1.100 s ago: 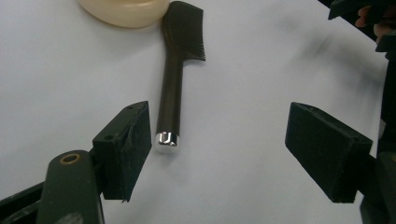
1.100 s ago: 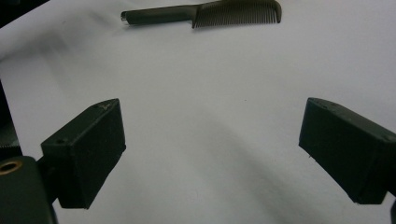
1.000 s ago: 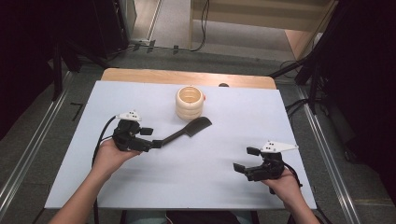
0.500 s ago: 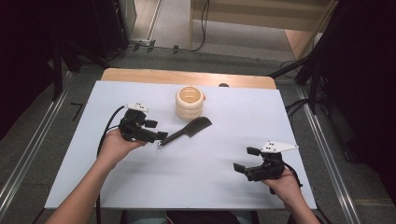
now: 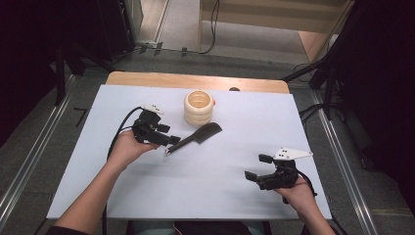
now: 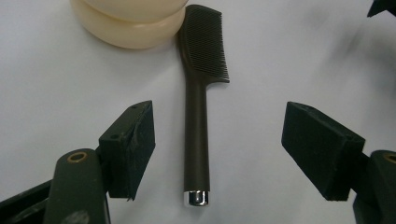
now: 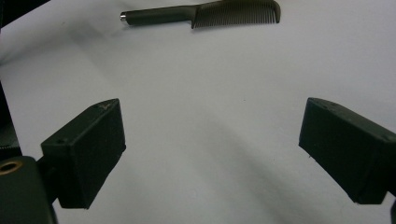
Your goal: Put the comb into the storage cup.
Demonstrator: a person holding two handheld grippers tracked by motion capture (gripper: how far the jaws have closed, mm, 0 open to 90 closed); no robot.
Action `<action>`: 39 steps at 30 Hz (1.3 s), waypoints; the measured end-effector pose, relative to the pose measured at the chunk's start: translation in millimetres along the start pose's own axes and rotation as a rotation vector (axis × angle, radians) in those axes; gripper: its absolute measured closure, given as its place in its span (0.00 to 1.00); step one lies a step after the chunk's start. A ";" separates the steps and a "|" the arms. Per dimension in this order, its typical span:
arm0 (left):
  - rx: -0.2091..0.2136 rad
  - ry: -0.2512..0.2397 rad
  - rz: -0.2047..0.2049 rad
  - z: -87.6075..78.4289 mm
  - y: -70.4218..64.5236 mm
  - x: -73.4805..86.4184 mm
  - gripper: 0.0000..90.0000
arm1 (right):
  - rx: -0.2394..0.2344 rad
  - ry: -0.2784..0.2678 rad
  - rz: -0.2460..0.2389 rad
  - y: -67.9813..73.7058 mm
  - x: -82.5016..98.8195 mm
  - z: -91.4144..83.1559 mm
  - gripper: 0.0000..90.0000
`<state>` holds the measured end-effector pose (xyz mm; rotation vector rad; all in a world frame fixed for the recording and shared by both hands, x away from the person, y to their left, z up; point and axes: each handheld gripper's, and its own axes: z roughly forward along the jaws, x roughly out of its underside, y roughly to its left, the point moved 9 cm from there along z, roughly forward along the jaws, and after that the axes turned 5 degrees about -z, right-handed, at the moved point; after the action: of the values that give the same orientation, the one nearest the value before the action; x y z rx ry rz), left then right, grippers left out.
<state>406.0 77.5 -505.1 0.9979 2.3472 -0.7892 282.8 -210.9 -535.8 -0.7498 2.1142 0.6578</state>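
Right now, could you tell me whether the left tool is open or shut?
Open: the left tool has its jaws spread either side of the comb handle.

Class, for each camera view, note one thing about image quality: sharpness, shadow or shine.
High view: even light on the white table, dark surroundings. Left gripper view: the comb is sharp, its metal cap glints, and the cream container is soft. Right gripper view: the fingers are blurred, with soft shadows on the table.

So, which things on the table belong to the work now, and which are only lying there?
In the job:
- black comb, lying flat between the jaws of the open left claw
- left claw

Lying about:
- cream ringed holder, beside the comb's teeth
- right claw, open, apart from both
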 end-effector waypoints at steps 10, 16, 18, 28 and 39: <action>-0.016 0.015 0.008 14.8 6.0 -14.1 0.29 | 0.000 0.000 0.000 0.0 0.1 -0.5 0.06; -0.056 0.051 0.033 21.6 8.0 -10.0 0.30 | 0.000 0.001 0.000 0.1 0.1 -0.9 0.06; -0.063 0.054 0.040 23.2 7.8 -8.6 0.30 | -0.001 0.001 0.000 0.1 0.1 -0.9 0.06; -0.087 0.096 0.070 33.4 6.7 5.4 0.37 | 0.001 0.000 0.001 0.1 -0.2 -1.1 0.06; -0.092 0.138 0.092 39.4 5.0 18.4 0.54 | 0.002 -0.002 0.000 0.1 -0.4 -1.2 0.06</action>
<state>405.8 63.2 -546.5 1.1442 2.4094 -0.5884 282.3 -211.6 -534.8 -0.7473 2.1128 0.6564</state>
